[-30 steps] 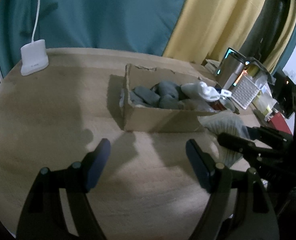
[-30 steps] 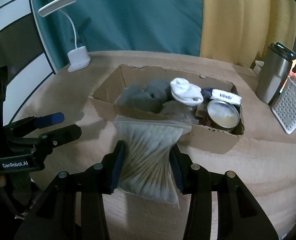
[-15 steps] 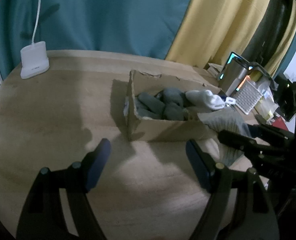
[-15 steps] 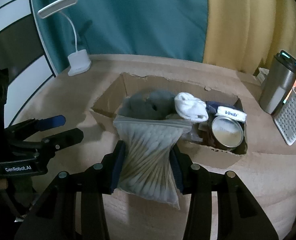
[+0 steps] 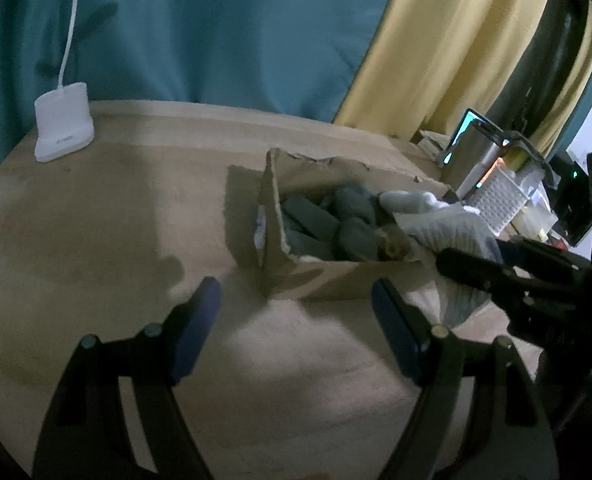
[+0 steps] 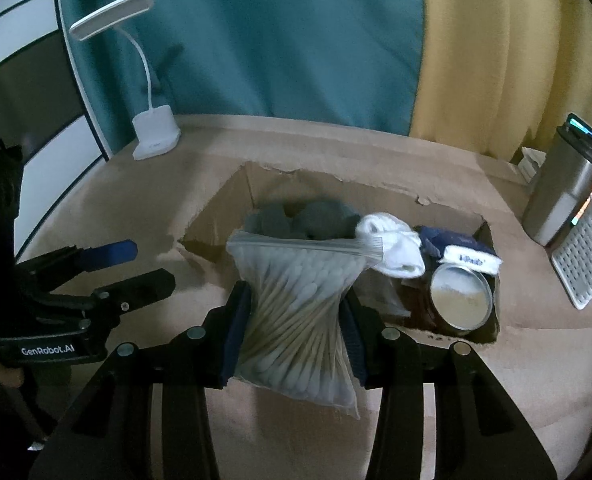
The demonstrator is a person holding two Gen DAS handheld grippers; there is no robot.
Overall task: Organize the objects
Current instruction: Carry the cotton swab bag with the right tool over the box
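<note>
My right gripper (image 6: pixel 296 328) is shut on a clear zip bag of cotton swabs (image 6: pixel 296 300) and holds it above the near wall of an open cardboard box (image 6: pixel 223 208). The box holds grey socks (image 6: pixel 316 220), a white sock (image 6: pixel 392 244), a blue pack (image 6: pixel 468 256) and a round tin (image 6: pixel 462 300). In the left wrist view the box (image 5: pixel 279 276) sits ahead, with the bag (image 5: pixel 452 236) and right gripper (image 5: pixel 484 264) at its right end. My left gripper (image 5: pixel 296 320) is open and empty over the table, in front of the box's left corner.
A white desk lamp (image 6: pixel 151 136) stands at the back left; its base (image 5: pixel 61 126) shows in the left wrist view. A steel tumbler (image 6: pixel 560 196) and a white grater (image 6: pixel 584 264) stand right of the box. Curtains hang behind the wooden table (image 5: pixel 95 220).
My right gripper has carried the swab bag forward and up over the box's near edge. My left gripper has moved slightly left, so the box sits further right in its view.
</note>
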